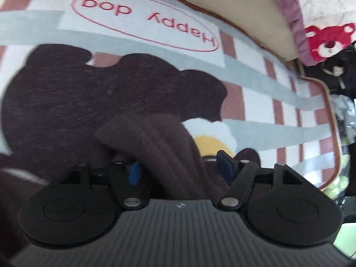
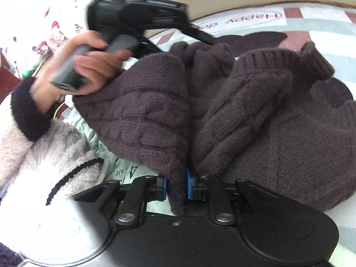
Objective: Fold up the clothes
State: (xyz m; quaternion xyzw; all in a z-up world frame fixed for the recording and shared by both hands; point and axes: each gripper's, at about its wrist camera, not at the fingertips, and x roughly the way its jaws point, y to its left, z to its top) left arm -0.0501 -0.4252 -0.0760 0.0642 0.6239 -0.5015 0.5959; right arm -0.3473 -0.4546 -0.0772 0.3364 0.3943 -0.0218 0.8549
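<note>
Right tool: blue pads drawn close together, clamped on a thick fold of the dark brown cable-knit sweater. Knit bunched up right out of the grip, rising in two lumpy folds ahead of the pads. Rest of the sweater spread to the right, ribbed collar lying open, a ribbed cuff sticking up at the far edge.

Left tool: pads set moderately apart, a ribbed roll of the same sweater filling the gap between them. Left pad pressed against the knit; contact on the right pad hard to judge, so a firm hold cannot be confirmed from the left wrist view.

Beyond the left tool, seen from the right wrist view: a hand wrapped around the grey handle, dark fluffy cuff at the wrist, pale fleece sleeve with a black stripe below.

Underneath everything: a rug with grey, white and reddish checks, a large dark dog shape and "Happy dog" in a red oval. Past the rug edge, pale floor and a cloth with a red bear print.
</note>
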